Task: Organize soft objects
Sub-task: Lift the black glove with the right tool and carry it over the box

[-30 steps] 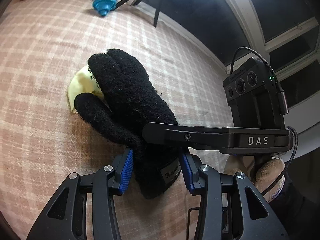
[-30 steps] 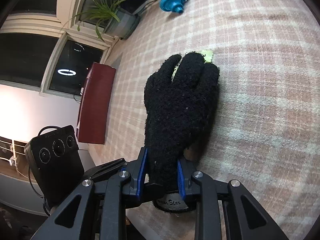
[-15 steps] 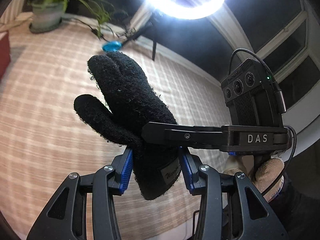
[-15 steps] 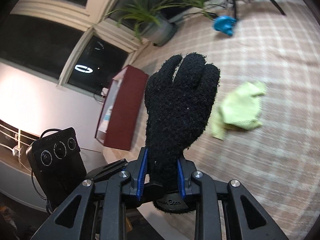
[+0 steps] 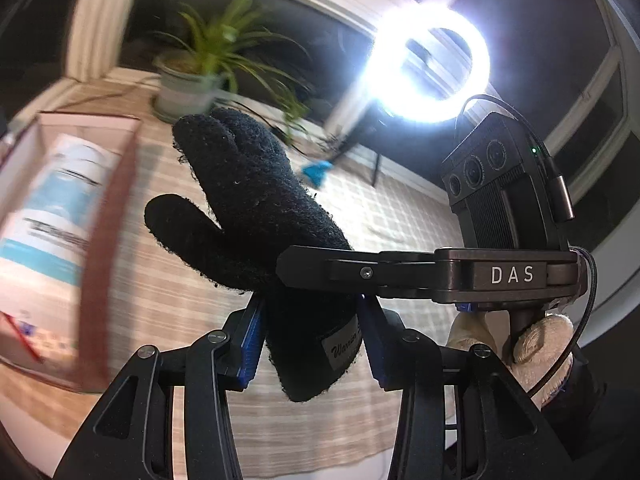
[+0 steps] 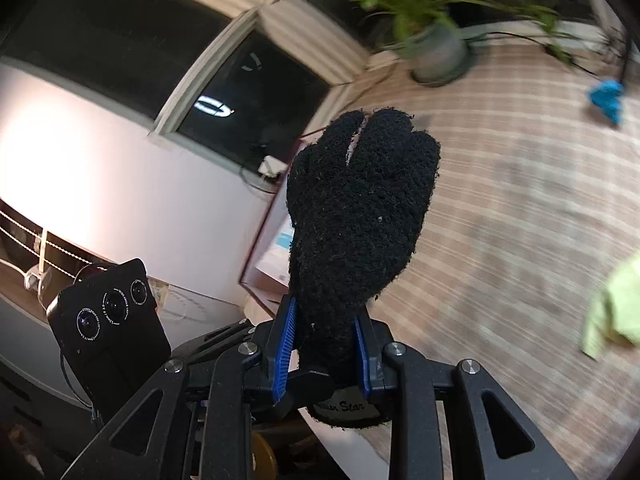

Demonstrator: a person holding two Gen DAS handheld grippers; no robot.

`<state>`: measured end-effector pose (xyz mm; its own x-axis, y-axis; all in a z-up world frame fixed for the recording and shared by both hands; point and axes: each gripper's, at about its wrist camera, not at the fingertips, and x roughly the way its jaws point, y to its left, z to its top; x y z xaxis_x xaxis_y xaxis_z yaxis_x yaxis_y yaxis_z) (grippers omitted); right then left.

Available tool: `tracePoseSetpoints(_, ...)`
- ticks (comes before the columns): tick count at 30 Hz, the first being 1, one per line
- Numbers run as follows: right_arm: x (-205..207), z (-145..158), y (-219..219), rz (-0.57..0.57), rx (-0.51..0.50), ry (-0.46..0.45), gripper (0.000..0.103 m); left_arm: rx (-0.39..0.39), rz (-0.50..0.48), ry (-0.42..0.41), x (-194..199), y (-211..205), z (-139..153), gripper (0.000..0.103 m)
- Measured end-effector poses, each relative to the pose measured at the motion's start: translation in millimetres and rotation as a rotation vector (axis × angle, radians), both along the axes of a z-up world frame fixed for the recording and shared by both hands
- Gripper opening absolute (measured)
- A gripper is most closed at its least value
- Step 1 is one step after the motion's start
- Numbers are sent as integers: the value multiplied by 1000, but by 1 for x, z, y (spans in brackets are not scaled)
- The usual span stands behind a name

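Closest in, both tools have hold of the same black glove (image 5: 256, 216), one at each side of its cuff. The left gripper (image 5: 310, 346) has its blue pads pressed into the cuff, where a small label shows, and the right gripper (image 6: 324, 346) pinches the cuff just above its own label. The glove stands up from the jaws, clear of the surface, thumb out to the side and fingers together at the top.

In the left wrist view the right tool's black arm crosses in front of the glove, marked DAS, with a three-lens camera block above it and a person's hand (image 5: 536, 344) in a pale work glove gripping the handle below.

Beneath lies the bench (image 6: 520, 220), covered in a pink and cream checked cloth. A crumpled yellow-green cloth (image 6: 616, 304) lies on it off to the right. Beside the glove, at the bench's edge, sits an open red box (image 5: 108, 240) with blurred white and blue packaging inside. Farther back there is a small blue object (image 6: 606, 98), then a potted plant (image 5: 192, 84) with long leaves by the dark window, and a bright ring light (image 5: 430, 62).
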<state>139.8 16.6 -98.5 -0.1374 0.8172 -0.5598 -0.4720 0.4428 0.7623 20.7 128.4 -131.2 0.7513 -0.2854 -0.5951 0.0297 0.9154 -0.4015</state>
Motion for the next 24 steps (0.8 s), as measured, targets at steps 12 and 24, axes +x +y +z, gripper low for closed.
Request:
tracePoseSetpoints(12, -5, 5, 133, 93, 9, -18, 24, 24, 138, -14, -27, 104, 12, 41)
tracePoseSetpoints(24, 5, -10, 201, 133, -50, -19, 24, 24, 204, 23, -24, 163, 0, 43)
